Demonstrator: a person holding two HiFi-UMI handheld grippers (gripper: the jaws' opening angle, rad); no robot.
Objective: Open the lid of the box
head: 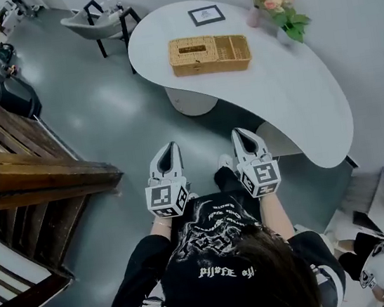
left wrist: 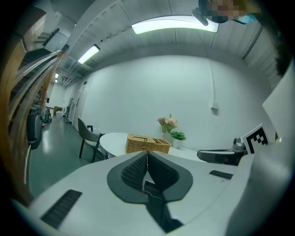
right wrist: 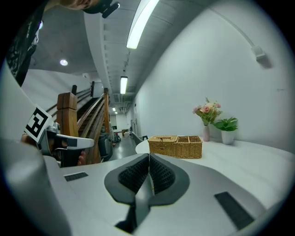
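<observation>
Head view puts the wicker box [head: 209, 54] at upper centre on the white table [head: 297, 92], its lid [head: 191, 46] down, so I judge the opening not yet begun. My left gripper [head: 171, 148] and right gripper [head: 238, 135] sit mid-frame, well short of it, both jaws pressed together on nothing.

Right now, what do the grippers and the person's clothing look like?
The left gripper and right gripper are alike: white, tapering shells, dark ribbed pads lining the jaws, and a white cube with black square markers at the back. The person wears a black short-sleeved top with white print.
</observation>
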